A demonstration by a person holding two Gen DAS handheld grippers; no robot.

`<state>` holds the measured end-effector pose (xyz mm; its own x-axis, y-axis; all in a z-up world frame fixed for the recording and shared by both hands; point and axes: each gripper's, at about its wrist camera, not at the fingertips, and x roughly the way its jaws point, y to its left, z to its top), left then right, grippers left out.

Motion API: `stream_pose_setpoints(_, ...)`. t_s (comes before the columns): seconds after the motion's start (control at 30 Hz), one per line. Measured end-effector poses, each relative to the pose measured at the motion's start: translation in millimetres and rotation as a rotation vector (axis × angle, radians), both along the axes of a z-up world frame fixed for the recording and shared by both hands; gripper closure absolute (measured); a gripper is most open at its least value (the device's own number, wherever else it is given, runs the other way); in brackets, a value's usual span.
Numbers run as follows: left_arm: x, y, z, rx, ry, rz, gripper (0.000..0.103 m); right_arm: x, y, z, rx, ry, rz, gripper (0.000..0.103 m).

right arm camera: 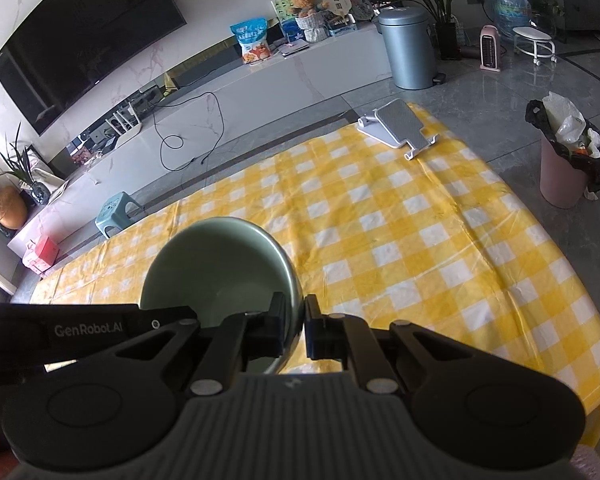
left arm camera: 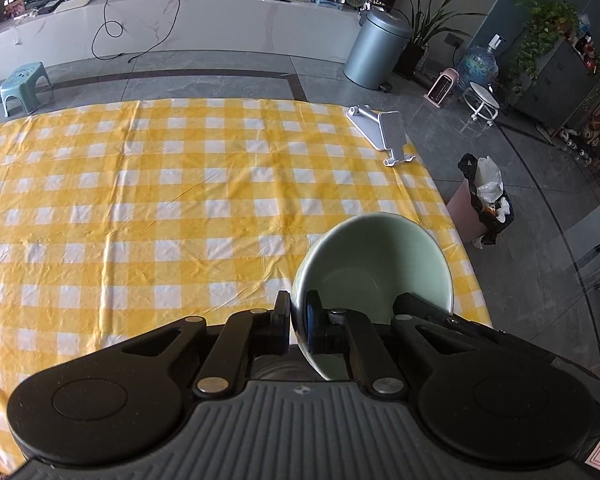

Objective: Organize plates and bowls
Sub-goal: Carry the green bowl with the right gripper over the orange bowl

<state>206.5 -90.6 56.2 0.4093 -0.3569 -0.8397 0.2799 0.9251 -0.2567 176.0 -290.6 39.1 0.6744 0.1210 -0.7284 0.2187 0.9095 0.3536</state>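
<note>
- Bowl (left arm camera: 374, 264), pale green, is seen in the left wrist view gripped by the left gripper (left arm camera: 298, 322); the jaws are narrowed on its rim, one finger outside the wall and one inside.
- It is held tilted, its opening turned towards the camera, above the near right part of the yellow checked tablecloth (left arm camera: 180, 200).
- In the right wrist view the same bowl (right arm camera: 216, 264) is pinched by the right gripper (right arm camera: 302, 330), whose jaws are closed on the opposite side of the rim, one finger inside and one outside.
- A black gripper body marked "GenRobot.AI" (right arm camera: 88, 330) is seen just left of the bowl in that view.
- A white phone stand (left arm camera: 384, 130) lies on the tablecloth at its far right corner, well apart from the bowl.
- Beyond the tablecloth's right edge a pink waste bin (left arm camera: 482, 204) stands on the grey floor.
- Beyond the tablecloth's far edge, a small blue stool (left arm camera: 24, 86) and a grey pedal bin (left arm camera: 376, 50) are seen.
</note>
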Motion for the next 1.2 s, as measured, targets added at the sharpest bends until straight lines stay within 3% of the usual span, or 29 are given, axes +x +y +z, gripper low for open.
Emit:
stream_pose_setpoints(0.2,-30,26,2,-0.030,-0.005,0.040,0.096,-30,28,7,-0.034,-0.003,0.045,0.096)
stream_pose_setpoints(0.43,-51,46,-18,-0.062,0.050,0.058,0.096,-52,40,-5,-0.048,0.044,0.077,0.096)
stream_pose_setpoints(0.87,-51,36,-55,-0.020,0.119,0.022,0.096,-50,36,-42,-0.062,0.132,0.085,0.096)
stream_pose_setpoints(1.2,-42,27,-71,0.054,0.132,-0.028,0.095,-36,35,-64,-0.062,0.186,0.106,0.097)
